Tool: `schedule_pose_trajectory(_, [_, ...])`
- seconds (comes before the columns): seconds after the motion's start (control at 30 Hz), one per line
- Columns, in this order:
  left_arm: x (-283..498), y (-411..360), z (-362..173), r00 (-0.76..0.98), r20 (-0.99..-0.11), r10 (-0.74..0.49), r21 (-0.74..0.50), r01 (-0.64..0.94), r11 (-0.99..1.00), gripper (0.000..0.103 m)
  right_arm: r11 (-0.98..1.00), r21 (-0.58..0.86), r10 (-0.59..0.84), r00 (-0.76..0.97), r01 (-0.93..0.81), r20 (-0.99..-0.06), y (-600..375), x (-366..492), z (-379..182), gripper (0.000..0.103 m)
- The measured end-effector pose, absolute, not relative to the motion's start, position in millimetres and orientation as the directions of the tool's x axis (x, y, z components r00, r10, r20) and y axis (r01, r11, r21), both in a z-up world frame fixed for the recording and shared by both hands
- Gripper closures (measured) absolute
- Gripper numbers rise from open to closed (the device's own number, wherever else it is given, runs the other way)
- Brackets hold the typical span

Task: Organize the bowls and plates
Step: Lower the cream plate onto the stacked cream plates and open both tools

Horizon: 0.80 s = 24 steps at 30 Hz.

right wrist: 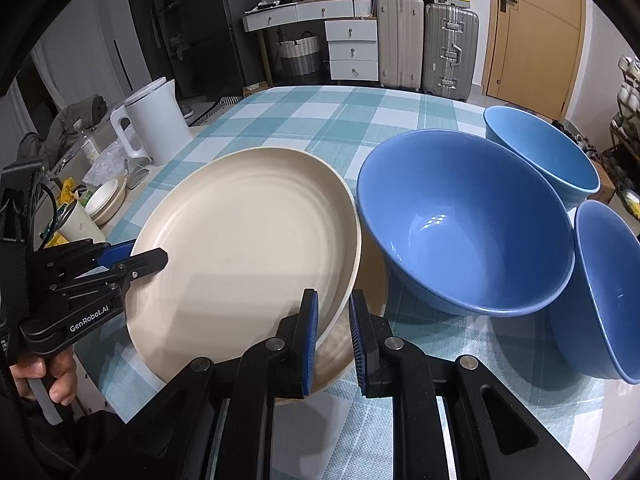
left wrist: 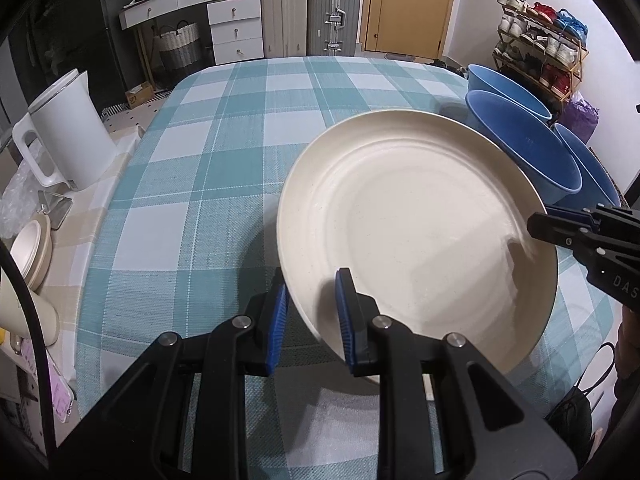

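Even, cool indoor light falls from above, and both views are sharp with no motion blur. A small bright glare spot sits inside the nearest blue bowl (right wrist: 464, 224), ahead and right of the right gripper (right wrist: 333, 336). Soft shadows lie under the cream plate (left wrist: 416, 232). Fisheye bending curves the table (left wrist: 208, 168) edges, and the corners go black.

White kettle (right wrist: 154, 120) left; suitcases (right wrist: 426, 48), door (right wrist: 536, 36) behind.

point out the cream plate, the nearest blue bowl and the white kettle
cream plate (left wrist: 416, 232), left wrist view, flat centre
nearest blue bowl (right wrist: 460, 232), right wrist view, inner wall
white kettle (right wrist: 160, 124), right wrist view, body side
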<state>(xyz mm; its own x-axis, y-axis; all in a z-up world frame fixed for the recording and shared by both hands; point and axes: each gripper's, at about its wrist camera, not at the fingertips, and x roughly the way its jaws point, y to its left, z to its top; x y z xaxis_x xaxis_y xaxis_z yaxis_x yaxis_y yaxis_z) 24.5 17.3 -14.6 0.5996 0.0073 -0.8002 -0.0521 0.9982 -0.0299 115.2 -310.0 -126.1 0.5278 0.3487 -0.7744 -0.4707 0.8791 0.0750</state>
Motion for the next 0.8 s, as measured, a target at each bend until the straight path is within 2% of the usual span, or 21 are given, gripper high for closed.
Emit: schedule_pose_trajectory(0.8, [30, 5, -27, 0.61, -0.791, 0.046, 0.018, -0.052, 0.998, 0.082, 0.895, 0.009, 0.284, 0.554, -0.446, -0.782, -306, 114, -141, 0.086])
